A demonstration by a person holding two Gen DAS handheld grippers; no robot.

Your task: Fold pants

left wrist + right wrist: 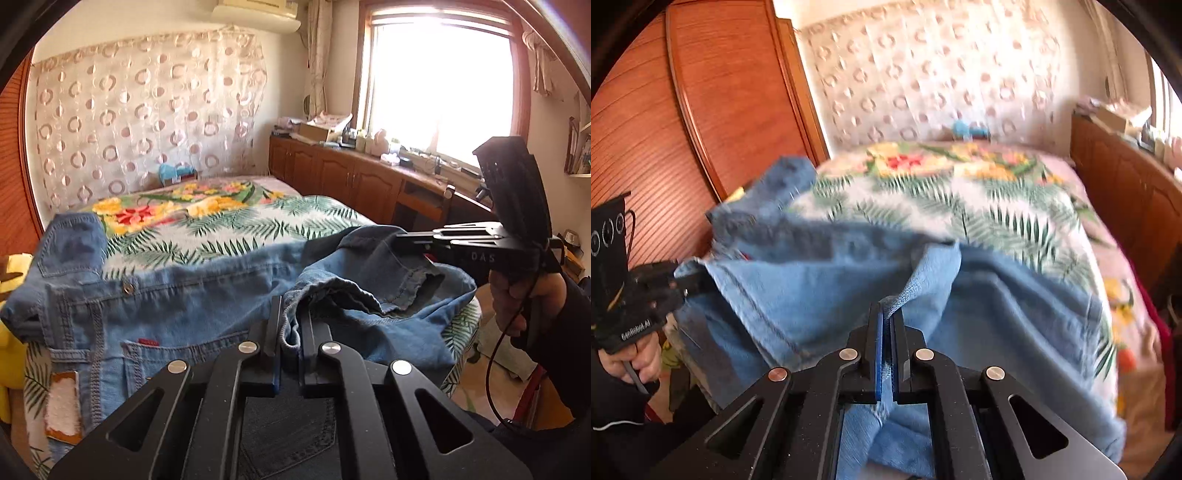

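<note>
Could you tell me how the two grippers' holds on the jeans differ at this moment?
The left gripper pinches a bunched, stitched hem of the jeans, while the right gripper clamps a thin, flat fold of plain denim. The left gripper's fabric fills the gap thickly; the right gripper's blue pads sit nearly together. Both are shut on the jeans, with the denim raised above the floral bedspread.

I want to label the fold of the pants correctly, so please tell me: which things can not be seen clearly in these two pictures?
- Near edge of the jeans: left wrist view, hidden under the left gripper.
- Denim weave and seams: right wrist view, motion blur smears them around the right gripper.
- Small red tag: too small to read.
- Clutter on the wooden cabinet: washed out by window glare.
- Bed cover: its foot is cut off and covered by the jeans.
</note>
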